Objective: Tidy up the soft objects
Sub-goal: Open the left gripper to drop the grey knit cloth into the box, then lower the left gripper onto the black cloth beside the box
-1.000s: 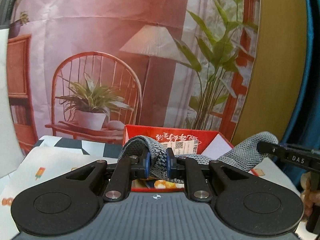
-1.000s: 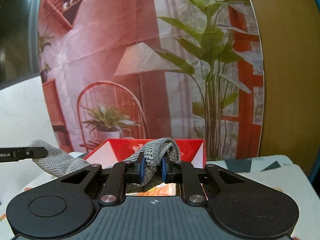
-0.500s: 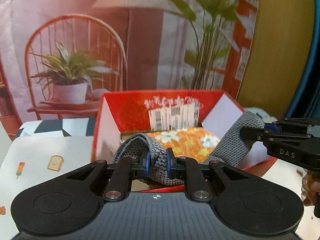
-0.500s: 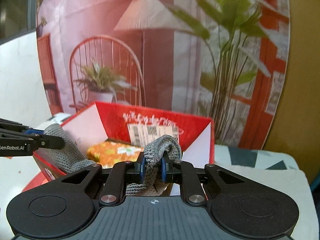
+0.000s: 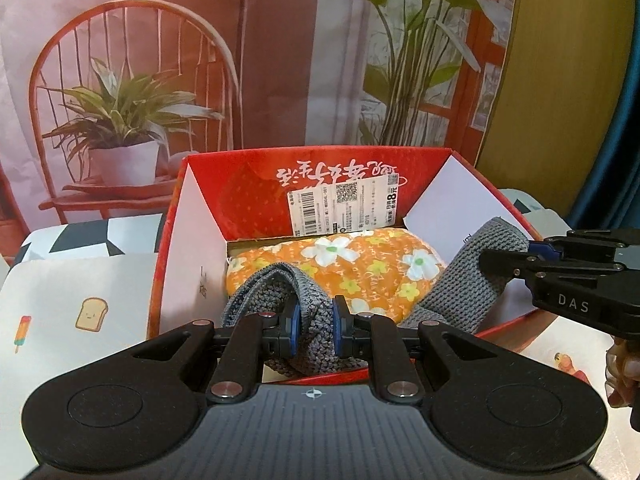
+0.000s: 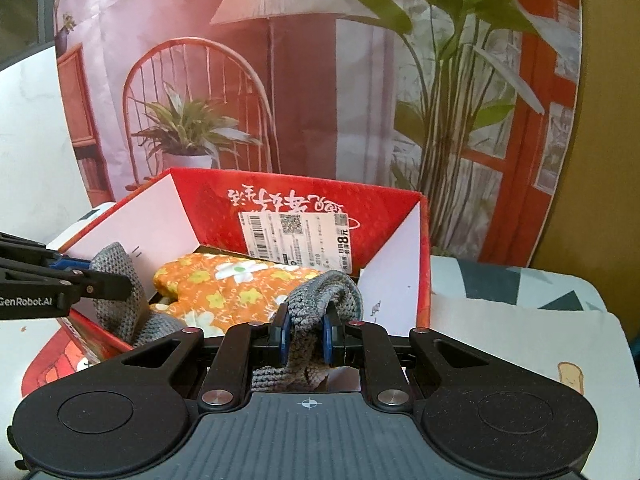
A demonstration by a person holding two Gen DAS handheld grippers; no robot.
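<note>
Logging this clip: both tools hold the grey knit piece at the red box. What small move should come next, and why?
Probably lower both ends a little further, then open. The left tool and right tool are each shut on the grey knit cloth, which spans the red box above the orange floral cloth already inside.

Floral cloth (image 5: 360,264) inside box (image 5: 188,240); knit cloth (image 5: 312,320) before it, ends over box's side walls

The orange floral cushion (image 5: 360,268) lay partly hidden behind the grey knitted cloth (image 5: 316,320) ahead of the left gripper (image 5: 314,330)
</note>
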